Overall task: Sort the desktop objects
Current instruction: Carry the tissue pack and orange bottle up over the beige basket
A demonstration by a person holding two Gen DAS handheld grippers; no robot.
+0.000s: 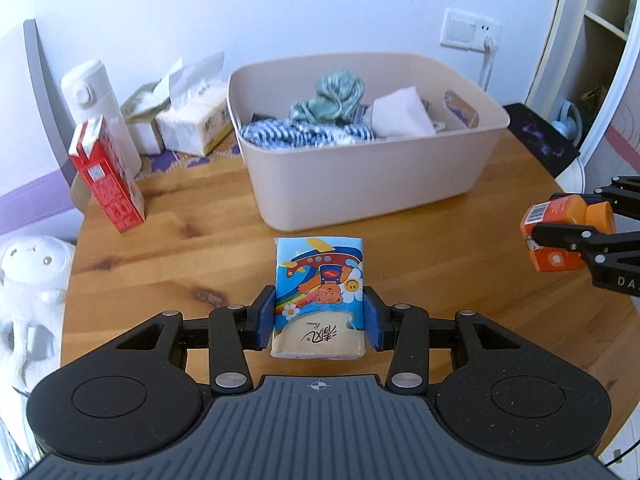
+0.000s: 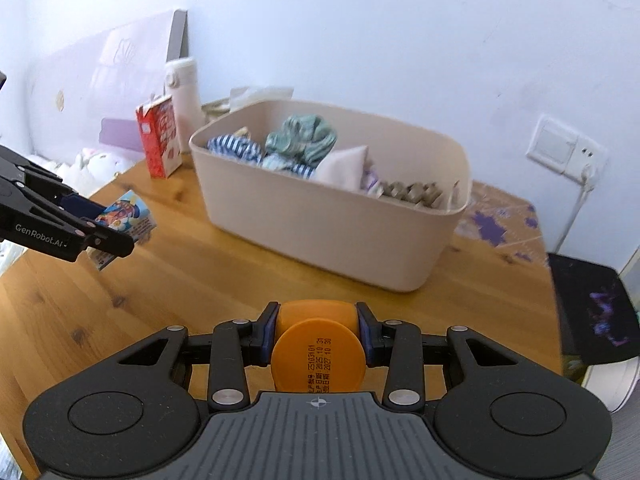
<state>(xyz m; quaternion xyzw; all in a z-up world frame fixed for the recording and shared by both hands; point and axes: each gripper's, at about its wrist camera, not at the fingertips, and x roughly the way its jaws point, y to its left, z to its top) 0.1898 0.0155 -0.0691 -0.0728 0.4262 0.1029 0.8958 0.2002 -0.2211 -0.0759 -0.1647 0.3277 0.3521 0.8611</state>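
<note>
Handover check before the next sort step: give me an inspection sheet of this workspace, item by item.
Surface: round wooden table, bare in the middle.
Job's things: beige bin holding cloths; tissue pack; orange bottle.
Clutter: red carton, white flask, open tissue packs behind the bin's left.
Grippers: left gripper clamps the tissue pack; right gripper clamps the orange bottle.
Cables: white cord from wall socket.
Surroundings: white wall, plush toy at the table's left.

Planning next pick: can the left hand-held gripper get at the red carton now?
Probably not yet: the left hand-held gripper is shut on the tissue pack. The path to the red carton looks clear.
</note>
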